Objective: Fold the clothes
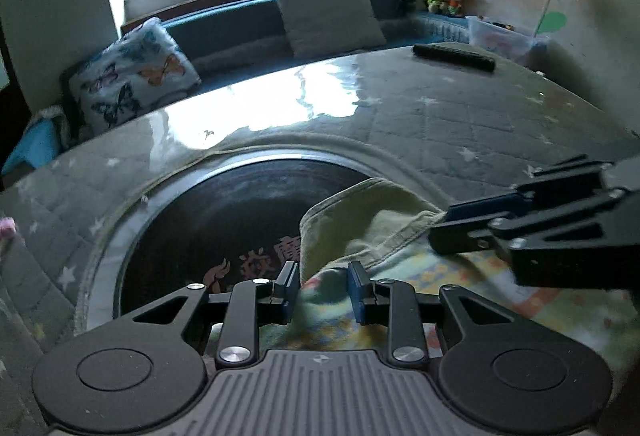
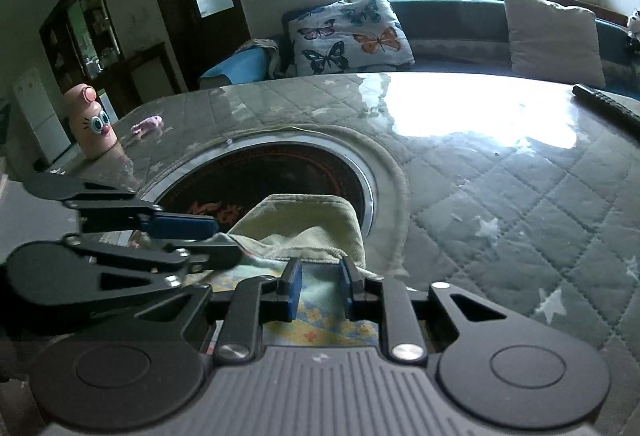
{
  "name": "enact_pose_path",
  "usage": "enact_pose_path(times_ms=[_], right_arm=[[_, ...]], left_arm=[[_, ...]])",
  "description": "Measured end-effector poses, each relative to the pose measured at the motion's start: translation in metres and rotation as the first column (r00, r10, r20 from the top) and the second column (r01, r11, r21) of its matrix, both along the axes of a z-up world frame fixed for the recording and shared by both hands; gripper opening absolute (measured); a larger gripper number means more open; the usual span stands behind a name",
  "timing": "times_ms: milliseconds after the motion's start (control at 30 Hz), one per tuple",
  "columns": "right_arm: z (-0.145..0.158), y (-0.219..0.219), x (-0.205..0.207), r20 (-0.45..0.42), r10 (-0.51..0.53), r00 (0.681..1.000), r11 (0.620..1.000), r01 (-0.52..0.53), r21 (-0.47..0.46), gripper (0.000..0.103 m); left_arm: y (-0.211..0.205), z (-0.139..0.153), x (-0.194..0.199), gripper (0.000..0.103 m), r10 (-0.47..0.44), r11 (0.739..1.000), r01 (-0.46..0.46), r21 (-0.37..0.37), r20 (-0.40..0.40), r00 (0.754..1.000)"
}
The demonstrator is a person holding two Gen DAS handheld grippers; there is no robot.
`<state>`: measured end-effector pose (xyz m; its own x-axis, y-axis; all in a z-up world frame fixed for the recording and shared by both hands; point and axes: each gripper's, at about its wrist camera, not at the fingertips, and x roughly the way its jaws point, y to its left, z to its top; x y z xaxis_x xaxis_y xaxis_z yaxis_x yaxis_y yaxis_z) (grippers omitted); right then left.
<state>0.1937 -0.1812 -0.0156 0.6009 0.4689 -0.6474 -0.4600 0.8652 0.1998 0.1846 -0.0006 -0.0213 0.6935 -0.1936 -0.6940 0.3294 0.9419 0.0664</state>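
A small garment (image 1: 360,212) with a pale yellow-green lining and a colourful printed outside lies on the table, partly over a dark round inset. My left gripper (image 1: 322,286) is shut on a bunch of the printed cloth near its left side. From the right wrist view the left gripper (image 2: 224,240) shows side-on, with the hem pinched between its fingers. My right gripper (image 2: 320,288) is shut on the garment (image 2: 304,212) at the folded-over edge. In the left wrist view the right gripper (image 1: 438,226) clamps the hem from the right.
The table (image 2: 500,196) has a grey quilted star-print cover under a glossy sheet, with a dark round plate (image 1: 224,220) set in it. A black remote (image 1: 454,56) lies far right. A pink figure (image 2: 94,124) stands far left. A sofa with a butterfly cushion (image 2: 348,32) is behind.
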Motion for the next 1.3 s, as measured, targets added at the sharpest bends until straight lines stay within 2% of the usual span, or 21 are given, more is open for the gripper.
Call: enact_pose_path(times_ms=[233,333,533,667,833,1033,1167,1300], right_arm=[[0.012,0.005,-0.022,0.036,0.067,0.997,0.998,-0.066,-0.009,0.021],[0.011,0.013,-0.036,0.040,0.110,0.993,0.994,-0.109,-0.033,0.021],[0.009,0.031,-0.076,0.106,0.206,0.973,0.974,-0.193,-0.122,0.021],[0.006,0.044,-0.100,0.133,0.252,0.958,0.962,-0.233,-0.144,0.024],[0.003,0.056,-0.124,0.147,0.300,0.943,0.949,-0.278,-0.150,0.024],[-0.001,0.061,-0.142,0.136,0.349,0.927,0.933,-0.330,-0.146,0.024],[0.002,0.057,-0.146,0.123,0.366,0.922,0.926,-0.348,-0.143,0.024],[0.010,0.055,-0.143,0.130,0.358,0.924,0.932,-0.347,-0.101,0.024]], left_arm=[[0.012,0.010,-0.022,0.031,0.002,1.000,-0.002,-0.006,0.037,0.999],[0.017,0.012,-0.037,0.031,-0.004,1.000,0.004,0.002,0.055,0.998],[0.028,0.011,-0.075,0.031,-0.013,1.000,0.011,0.017,0.098,0.995],[0.036,0.007,-0.101,0.031,0.000,0.999,-0.005,0.035,0.125,0.992],[0.046,0.003,-0.123,0.031,0.040,0.999,-0.043,0.024,0.129,0.991],[0.062,0.000,-0.142,0.030,0.094,0.995,-0.091,-0.027,0.092,0.991],[0.067,0.000,-0.155,0.030,0.116,0.992,-0.112,-0.056,0.080,0.990],[0.070,0.002,-0.159,0.031,0.124,0.991,-0.120,-0.064,0.074,0.990]])
